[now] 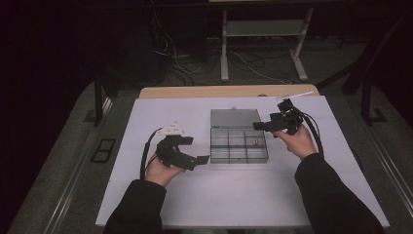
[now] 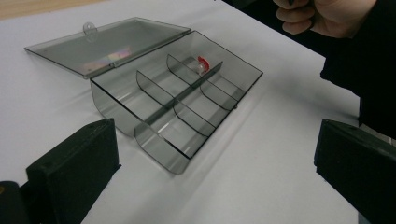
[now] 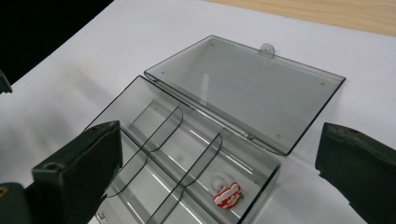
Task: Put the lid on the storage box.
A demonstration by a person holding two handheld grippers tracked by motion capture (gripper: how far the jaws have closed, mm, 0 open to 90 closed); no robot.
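High view: both tools (image 1: 207, 159) (image 1: 256, 126) gape beside the lidded box (image 1: 238, 155).

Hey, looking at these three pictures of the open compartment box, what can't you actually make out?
- Red-and-white charm: right gripper view, too small to identify.
- Compartment box: near end cut off by the bottom edge and the black jaw.
- Left gripper: high view, too dark for jaw detail.
- Floor cables: dim.

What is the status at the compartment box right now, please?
Both grippers open and empty: left gripper beside the box, right gripper above it. Compartment box lid open flat; small red-and-white piece in one compartment. Nothing in the way.
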